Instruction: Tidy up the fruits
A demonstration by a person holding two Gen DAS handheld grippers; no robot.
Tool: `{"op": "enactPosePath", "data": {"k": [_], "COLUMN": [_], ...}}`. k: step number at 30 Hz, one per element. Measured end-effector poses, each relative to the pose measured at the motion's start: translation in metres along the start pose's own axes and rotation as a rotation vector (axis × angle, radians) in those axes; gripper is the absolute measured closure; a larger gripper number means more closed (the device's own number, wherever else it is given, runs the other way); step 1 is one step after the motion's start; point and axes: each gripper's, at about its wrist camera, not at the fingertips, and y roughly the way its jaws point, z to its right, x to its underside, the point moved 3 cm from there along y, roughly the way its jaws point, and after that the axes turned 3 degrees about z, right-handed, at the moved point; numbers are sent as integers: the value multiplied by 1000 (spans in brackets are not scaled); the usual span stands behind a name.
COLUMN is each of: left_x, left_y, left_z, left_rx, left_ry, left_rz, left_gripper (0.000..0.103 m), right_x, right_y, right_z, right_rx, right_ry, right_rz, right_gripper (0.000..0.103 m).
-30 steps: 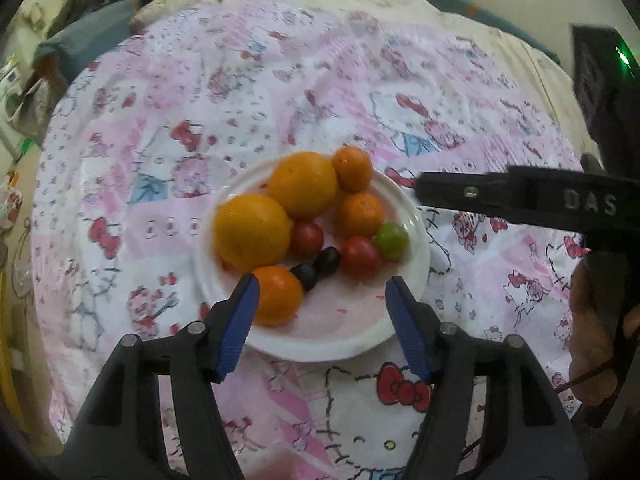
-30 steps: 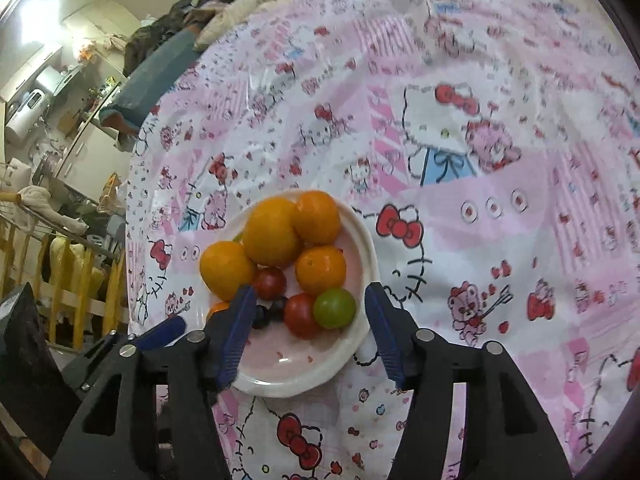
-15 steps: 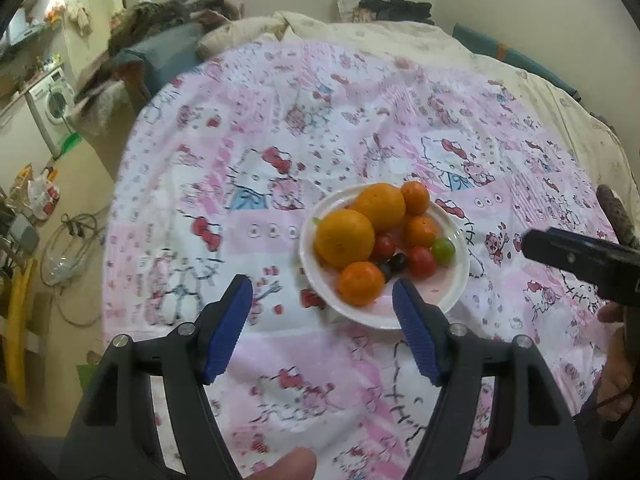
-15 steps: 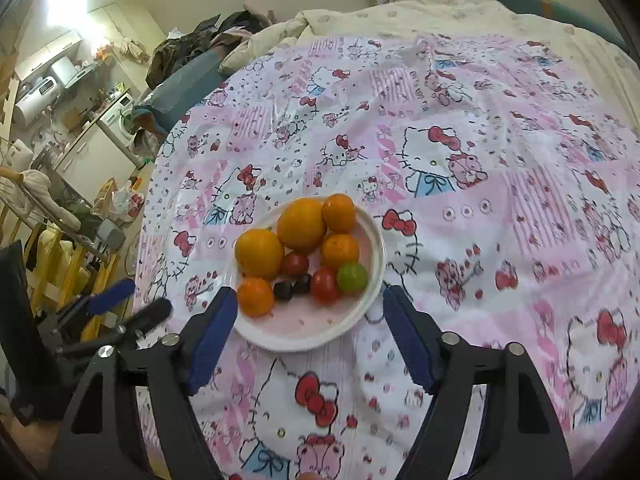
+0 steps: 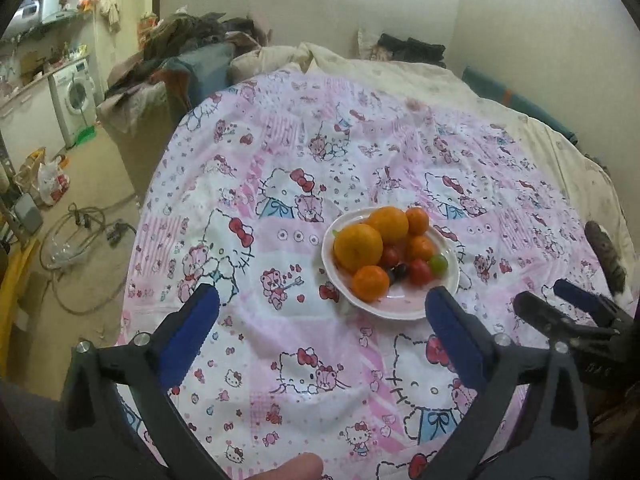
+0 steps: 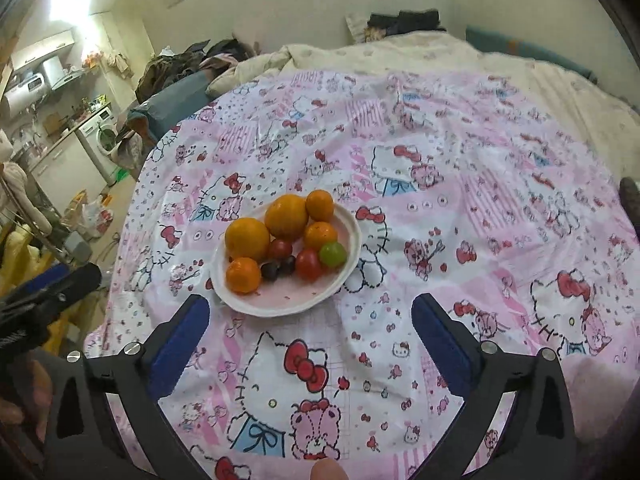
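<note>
The left gripper (image 5: pixel 322 334) hangs above the patterned bedcover (image 5: pixel 304 152) with its blue pads spread wide and nothing between them; its jaws have just been opening. The right gripper (image 6: pixel 310 336) is in the same condition — spread wide, empty, its jaws likewise just opened.

The fruit sits together on one white plate (image 6: pixel 348 220) that rests on the bed: two large oranges (image 6: pixel 247 239), three smaller ones (image 6: pixel 243 275), a pair of red tomatoes (image 6: pixel 308 264), a green grape (image 6: pixel 333 254) and two dark grapes (image 6: pixel 271 270) in the middle. All of it lies ahead of and below both grippers, clear of the pads.

What the next move depends on is the plate's offset from each gripper. In the left wrist view the plate lies ahead and to the right of the gap, its near rim just beside the right pad. In the right wrist view it lies ahead and a little to the left, its near rim just beyond the left pad, closer to the centre line. So the plate sits between the two hands, and the right one looks slightly better lined up — though the difference is small.

The pile has no real long axis; the small orange is the nearest fruit, the big oranges stand behind it. With everything on the plate, the sorting looks done, or else not begun.
</note>
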Motion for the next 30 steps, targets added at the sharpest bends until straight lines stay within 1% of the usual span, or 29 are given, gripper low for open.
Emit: {"op": "enactPosePath", "data": {"k": [2, 3, 5, 9, 14, 20, 30], "left_x": [0, 1, 5, 14, 15, 11, 10], "left_y": [1, 6, 13, 21, 15, 14, 14], "left_z": [0, -1, -2, -4, -1, -3, -4], "left_rx": [-31, -37, -23, -11, -10, -6, -10], "left_ry": [10, 9, -6, -16, 5, -16, -22], "left_rz": [23, 16, -17, -57, -31, -21, -27], "left_gripper": [1, 1, 1, 1, 1, 1, 1], "right_x": [-3, -4, -6, -7, -7, -6, -7], "right_y": [4, 6, 11, 13, 11, 11, 10], "right_z": [-1, 0, 1, -4, -6, -3, -7], "right_rx": [19, 20, 18, 21, 21, 19, 18], "right_ry": [-3, 7, 18, -1, -11, -2, -20], "right_rz": [24, 26, 19, 27, 35, 29, 40], "right_gripper": [0, 0, 0, 0, 0, 0, 0]}}
